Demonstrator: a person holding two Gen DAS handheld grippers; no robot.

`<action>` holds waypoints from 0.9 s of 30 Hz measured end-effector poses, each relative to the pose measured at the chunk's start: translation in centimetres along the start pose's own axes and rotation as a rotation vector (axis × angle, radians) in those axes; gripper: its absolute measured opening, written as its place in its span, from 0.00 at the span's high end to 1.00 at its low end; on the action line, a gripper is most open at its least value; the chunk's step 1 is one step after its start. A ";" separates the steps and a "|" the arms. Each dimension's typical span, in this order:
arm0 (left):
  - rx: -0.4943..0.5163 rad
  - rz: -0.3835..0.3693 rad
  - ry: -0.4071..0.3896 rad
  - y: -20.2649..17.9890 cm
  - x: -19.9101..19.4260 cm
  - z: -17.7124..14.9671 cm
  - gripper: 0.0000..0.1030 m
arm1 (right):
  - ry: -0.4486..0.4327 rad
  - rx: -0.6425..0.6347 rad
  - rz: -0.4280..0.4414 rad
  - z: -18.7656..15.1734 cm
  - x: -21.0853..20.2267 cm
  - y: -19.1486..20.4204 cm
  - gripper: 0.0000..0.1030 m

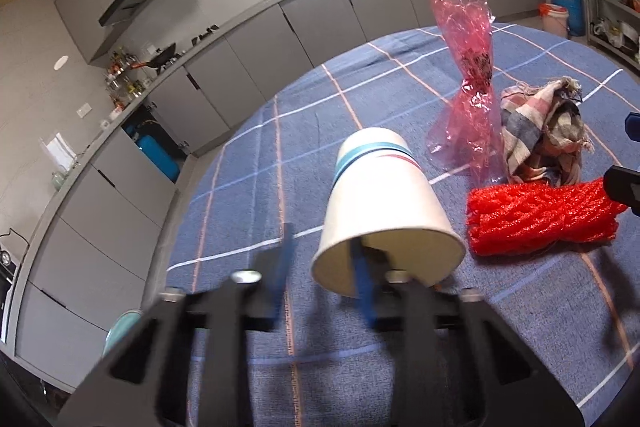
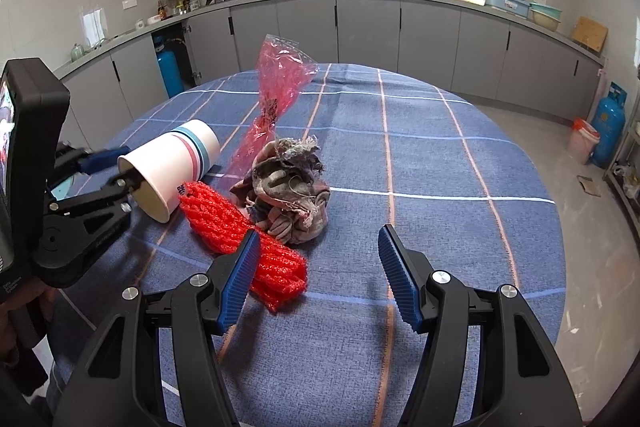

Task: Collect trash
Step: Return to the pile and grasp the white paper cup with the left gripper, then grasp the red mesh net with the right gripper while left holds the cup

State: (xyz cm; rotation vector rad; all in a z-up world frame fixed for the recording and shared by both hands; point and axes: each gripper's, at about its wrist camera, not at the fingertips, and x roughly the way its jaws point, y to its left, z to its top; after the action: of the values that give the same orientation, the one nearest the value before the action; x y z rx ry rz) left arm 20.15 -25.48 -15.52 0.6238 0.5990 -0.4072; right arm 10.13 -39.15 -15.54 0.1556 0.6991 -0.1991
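The paper cup [image 1: 386, 211] lies on its side at the left of the table [image 2: 440, 155], mouth toward the left gripper [image 1: 324, 267], whose jaws are clamped on its rim, one finger inside and one outside. It looks light and thin-walled, so a rim pinch should do but may crush it. The right gripper [image 2: 316, 275] hovers, jaws apart and empty, beside the red mesh net [image 2: 236, 227]; near it sit a crumpled rag [image 2: 288, 191] and a pink cellophane bag [image 2: 276, 87], both soft and light.

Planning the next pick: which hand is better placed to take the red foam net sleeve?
Right. The right gripper has open jaws, with the red foam net sleeve just beyond its left finger. The left gripper is occupied, clamped on the white paper cup's rim.
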 end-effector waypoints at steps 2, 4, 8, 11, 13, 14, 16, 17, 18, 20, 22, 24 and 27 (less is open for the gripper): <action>-0.007 -0.009 0.014 0.1 0.2 0.0 0.94 | 0.004 0.000 0.003 0.0 0.1 0.0 0.41; -0.014 -0.004 0.014 0.4 0.3 -0.2 0.96 | 0.009 0.000 0.009 0.0 0.1 0.1 0.41; -0.031 -0.003 0.019 1.0 0.0 -0.7 0.97 | 0.009 0.000 0.029 0.1 -0.1 0.3 0.41; -0.043 -0.001 0.020 1.4 -0.6 -1.1 0.97 | 0.014 -0.014 0.047 0.1 -0.1 0.8 0.41; -0.052 0.011 0.015 1.9 -1.1 -1.5 0.97 | 0.026 -0.022 0.059 0.0 0.1 1.1 0.42; -0.053 0.013 0.014 2.0 -1.3 -1.6 0.97 | 0.033 -0.022 0.064 0.0 0.3 1.2 0.44; -0.054 0.021 0.011 2.2 -1.8 -2.1 0.97 | 0.063 -0.027 0.076 0.0 0.8 1.3 0.64; -0.051 0.031 0.007 2.2 -2.1 -2.3 0.97 | 0.073 -0.031 0.082 0.0 0.9 1.5 0.67; -0.052 0.035 0.005 2.3 -2.3 -2.5 0.97 | 0.085 -0.036 0.092 0.0 1.1 1.7 0.72; -0.058 0.040 0.004 2.5 -2.7 -2.7 0.97 | 0.100 -0.054 0.098 -0.2 1.1 2.1 0.76; -0.067 0.046 0.001 2.9 -3.3 -3.0 0.97 | 0.102 -0.069 0.104 -0.4 0.8 2.6 0.86; -0.071 0.057 -0.006 3.1 -3.9 -3.3 0.97 | 0.101 -0.077 0.107 -0.7 0.5 3.1 0.88; -0.083 0.065 -0.014 3.4 -4.7 -3.7 0.97 | 0.091 -0.085 0.113 -0.8 -0.1 3.7 0.89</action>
State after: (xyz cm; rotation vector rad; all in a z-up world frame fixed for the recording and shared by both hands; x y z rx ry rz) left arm 16.91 -19.74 -13.48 0.5592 0.5778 -0.3243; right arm 10.39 -35.35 -15.83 0.1232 0.7855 -0.0542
